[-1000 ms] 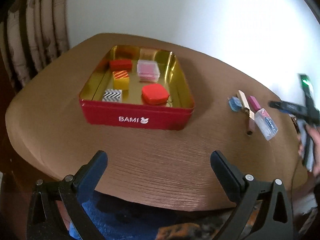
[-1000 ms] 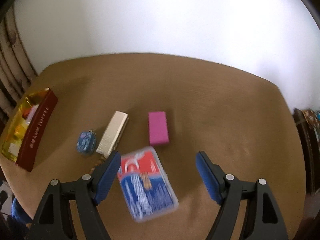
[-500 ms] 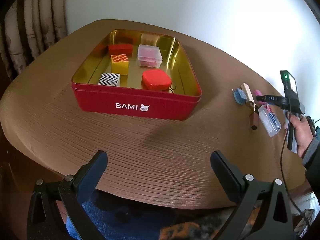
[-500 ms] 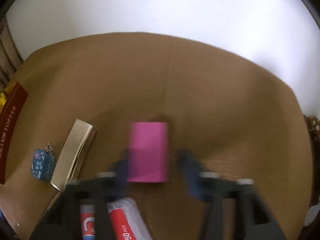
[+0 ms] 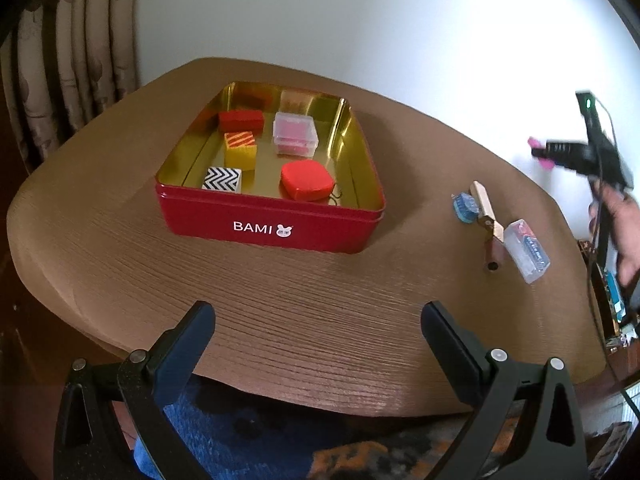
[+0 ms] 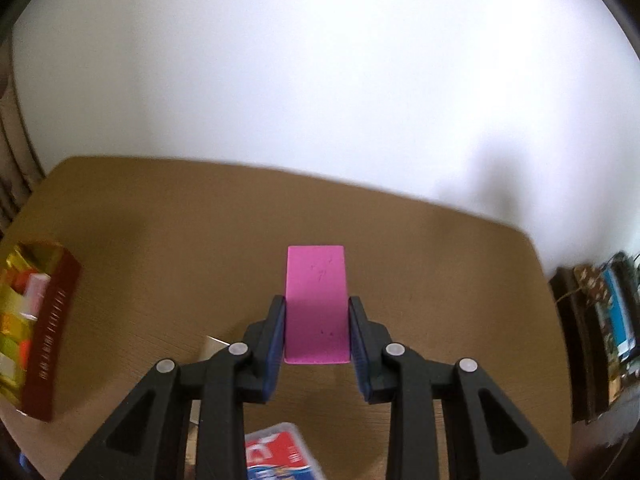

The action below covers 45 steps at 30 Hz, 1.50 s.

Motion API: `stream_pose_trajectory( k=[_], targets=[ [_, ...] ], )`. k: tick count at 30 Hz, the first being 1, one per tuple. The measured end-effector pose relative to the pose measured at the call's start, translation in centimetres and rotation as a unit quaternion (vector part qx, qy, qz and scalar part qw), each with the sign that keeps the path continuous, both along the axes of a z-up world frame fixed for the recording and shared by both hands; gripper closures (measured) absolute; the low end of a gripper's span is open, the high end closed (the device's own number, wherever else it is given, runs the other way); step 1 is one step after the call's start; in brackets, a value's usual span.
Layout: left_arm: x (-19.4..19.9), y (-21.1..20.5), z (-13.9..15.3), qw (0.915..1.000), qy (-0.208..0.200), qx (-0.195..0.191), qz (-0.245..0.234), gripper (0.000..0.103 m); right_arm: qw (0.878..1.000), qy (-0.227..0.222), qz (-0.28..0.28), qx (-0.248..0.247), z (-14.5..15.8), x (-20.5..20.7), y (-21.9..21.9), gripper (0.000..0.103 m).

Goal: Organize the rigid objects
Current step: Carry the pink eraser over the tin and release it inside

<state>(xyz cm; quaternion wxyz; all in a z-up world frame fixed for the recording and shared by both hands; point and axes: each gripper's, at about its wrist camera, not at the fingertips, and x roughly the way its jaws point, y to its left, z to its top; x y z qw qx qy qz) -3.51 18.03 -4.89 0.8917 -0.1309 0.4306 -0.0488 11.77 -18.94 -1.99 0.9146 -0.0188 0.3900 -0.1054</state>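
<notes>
**Right tongs pinching pink block above table; left tongs spread**

Left gripper: fingers spread wide, nothing between them, near the round brown wooden table's front edge. Red rectangular tin with gold interior: on the table, containing red, yellow and zigzag-patterned blocks and a clear box. Further right, on the table: small blue pouch, slim gold case, clear plastic box. Right gripper: pads pressed against both sides of a flat pink rectangular block, lifted clear of the tabletop.
</notes>
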Motion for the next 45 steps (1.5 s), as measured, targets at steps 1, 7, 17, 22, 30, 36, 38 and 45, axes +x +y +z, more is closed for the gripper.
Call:
stream_pose_trajectory(
  k=[1, 7, 17, 22, 30, 36, 38, 45],
  targets=[
    [-0.2, 0.0, 0.2, 1.0000, -0.004, 0.000, -0.001, 0.001, 1.000, -0.006, 0.004, -0.002, 0.9, -0.3, 0.8, 0.073],
    [-1.3, 0.1, 1.3, 0.9996, -0.027, 0.006, 0.006, 0.001, 0.999, -0.041, 0.029, -0.014, 5.9, -2.3, 5.4, 0.073],
    [-2.5, 2.1, 2.1, 0.9989, -0.037, -0.005, 0.030, 0.001, 0.995, -0.066, 0.071, -0.035, 10.7, -3.2, 11.8, 0.073],
    [-2.8, 3.3, 2.3, 0.9982, -0.036, -0.019, 0.044, 0.001, 0.992, -0.069, 0.092, -0.048, 12.1, -2.6, 15.8, 0.073],
    [-2.6, 5.9, 2.4, 0.9952, -0.029, -0.049, 0.080, 0.001, 0.987, -0.063, 0.131, -0.065, 11.5, -1.3, 22.6, 0.073],
    [-2.4, 7.9, 1.6, 0.9917, -0.007, -0.077, 0.103, 0.001, 0.985, -0.049, 0.155, -0.060, 10.1, -0.1, 26.3, 0.073],
    [-2.6, 8.6, 1.6, 0.9902, -0.004, -0.085, 0.110, 0.001, 0.984, -0.042, 0.162, -0.059, 9.3, 0.3, 27.4, 0.073],
    [-3.4, 12.3, 1.6, 0.9808, -0.004, -0.112, 0.159, 0.001, 0.980, -0.005, 0.194, -0.049, 5.6, 1.9, 31.5, 0.073]
  ],
)
